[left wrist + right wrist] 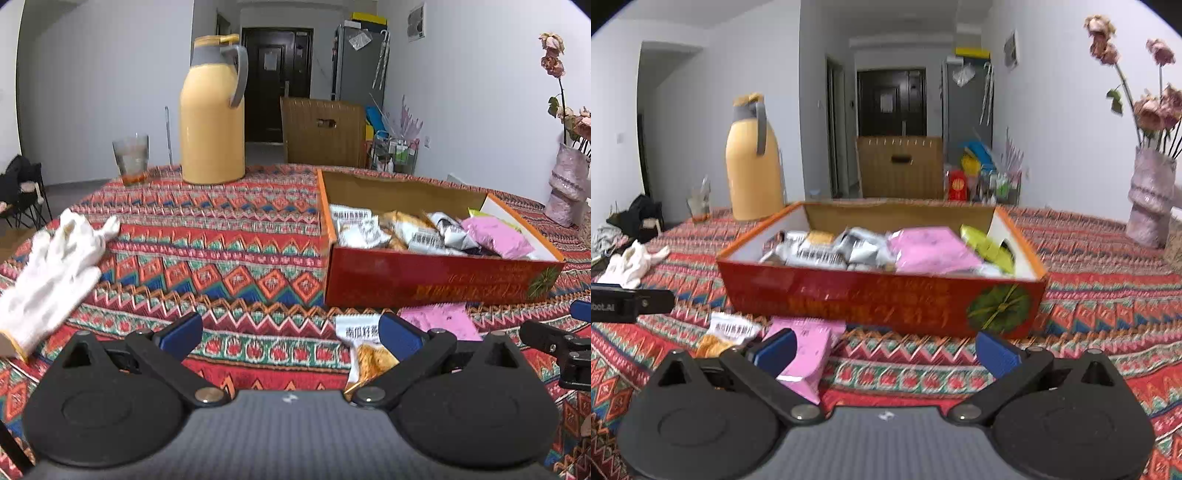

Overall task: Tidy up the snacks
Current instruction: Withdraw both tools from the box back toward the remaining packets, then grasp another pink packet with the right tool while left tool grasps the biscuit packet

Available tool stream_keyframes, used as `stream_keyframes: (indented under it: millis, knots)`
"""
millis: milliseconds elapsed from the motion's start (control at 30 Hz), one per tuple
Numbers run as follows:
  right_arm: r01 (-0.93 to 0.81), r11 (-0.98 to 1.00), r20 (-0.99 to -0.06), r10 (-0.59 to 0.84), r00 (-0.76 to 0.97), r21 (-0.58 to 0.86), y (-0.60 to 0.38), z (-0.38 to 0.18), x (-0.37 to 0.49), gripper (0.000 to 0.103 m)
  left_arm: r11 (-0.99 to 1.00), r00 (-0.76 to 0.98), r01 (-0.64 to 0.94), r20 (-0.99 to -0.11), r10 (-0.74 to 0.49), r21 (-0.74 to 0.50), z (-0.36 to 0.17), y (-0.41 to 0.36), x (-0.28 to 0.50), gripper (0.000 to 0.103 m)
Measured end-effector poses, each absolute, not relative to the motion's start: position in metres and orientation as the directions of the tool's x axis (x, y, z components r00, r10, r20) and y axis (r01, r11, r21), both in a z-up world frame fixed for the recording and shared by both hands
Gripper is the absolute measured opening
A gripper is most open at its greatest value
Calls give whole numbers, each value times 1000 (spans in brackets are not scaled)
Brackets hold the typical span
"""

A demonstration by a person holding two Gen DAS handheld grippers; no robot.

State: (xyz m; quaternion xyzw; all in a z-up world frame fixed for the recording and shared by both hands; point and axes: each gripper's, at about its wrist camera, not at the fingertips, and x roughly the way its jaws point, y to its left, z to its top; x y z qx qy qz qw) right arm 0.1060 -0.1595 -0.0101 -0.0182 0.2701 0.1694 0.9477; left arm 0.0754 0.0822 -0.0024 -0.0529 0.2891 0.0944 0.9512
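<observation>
While both of my tools hang spread and empty above the worktop point(229, 229), I judge the sorting nearly done. Two packets remain outside, just near of the red box point(879, 299): a pink packet point(809, 350) by the right hand-held gripper point(886, 354), and a white-and-orange packet point(365, 350) by the left hand-held gripper point(291, 334). Next I should straddle one and pinch. That box already holds white, pink and yellow-green packets.

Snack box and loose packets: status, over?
Both hand-held grippers, left and right, open, empty. Snack box part-filled. Pink packet and white packet outside it. Nothing blocking.
</observation>
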Motion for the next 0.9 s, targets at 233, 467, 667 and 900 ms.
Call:
stream_keyframes:
  millis: [233, 467, 667, 900]
  knots:
    - [-357, 933, -578, 319, 751, 50, -132, -19, 114, 103, 974, 812, -205, -573, 114, -97, -14, 92, 79, 103]
    - [-348, 936, -653, 298, 696, 56, -99, -29, 138, 103, 966, 815, -221, -570, 106, -136, -14, 101, 77, 103]
    - [-333, 941, -690, 281, 667, 61, -83, -37, 152, 103, 960, 804, -230, -586, 96, -159, -17, 105, 79, 103]
    - [-320, 947, -716, 245, 654, 31, -71, -49, 161, 103, 950, 790, -249, -606, 88, -187, -20, 112, 81, 103]
